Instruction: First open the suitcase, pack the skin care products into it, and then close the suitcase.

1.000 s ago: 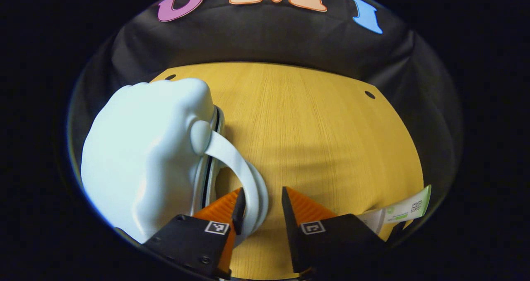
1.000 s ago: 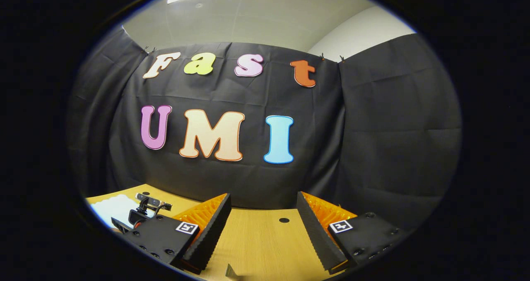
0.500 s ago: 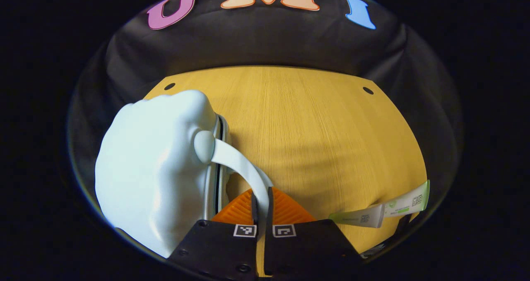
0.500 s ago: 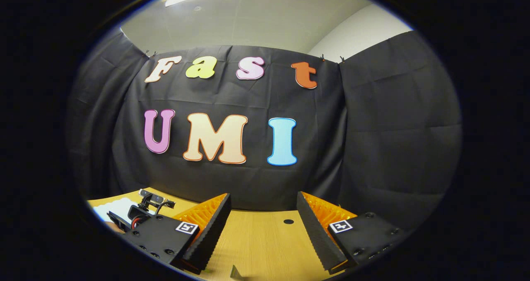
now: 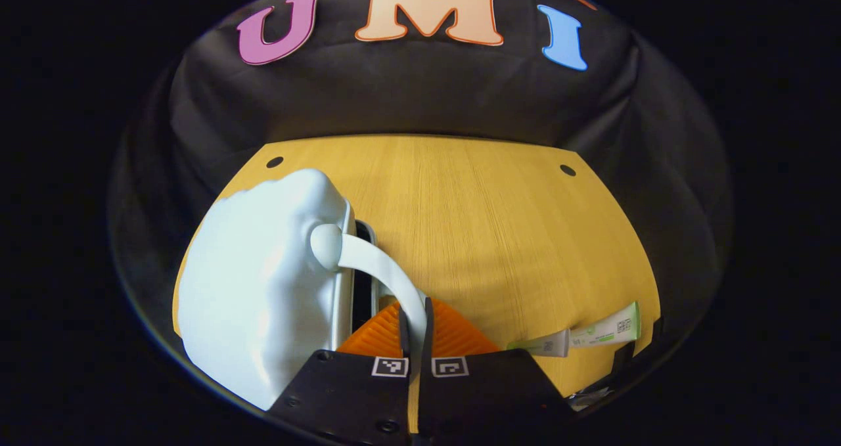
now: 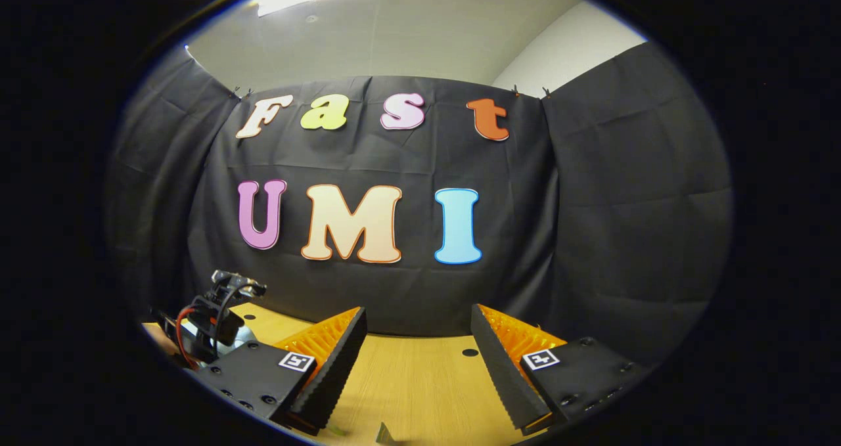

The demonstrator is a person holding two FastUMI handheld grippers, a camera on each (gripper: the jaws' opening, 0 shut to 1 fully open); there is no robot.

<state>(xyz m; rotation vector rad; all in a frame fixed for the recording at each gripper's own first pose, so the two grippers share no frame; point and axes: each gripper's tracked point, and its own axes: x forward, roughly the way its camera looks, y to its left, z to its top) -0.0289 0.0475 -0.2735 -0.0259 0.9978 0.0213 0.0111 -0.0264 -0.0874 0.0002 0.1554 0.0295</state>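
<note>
We saw the left claw pinching the suitcase handle, the suitcase lying on the desk. The tube lay right of the suitcase. The right claw hung spread.

A pale blue, glossy hard-shell suitcase with a lumpy, rounded body fills the lower left of the left gripper view. Its lid is raised slightly, showing a dark gap along the seam. A curved strap handle arcs from a round knob toward bottom centre. A white-and-green skin care tube lies flat at lower right.
</note>
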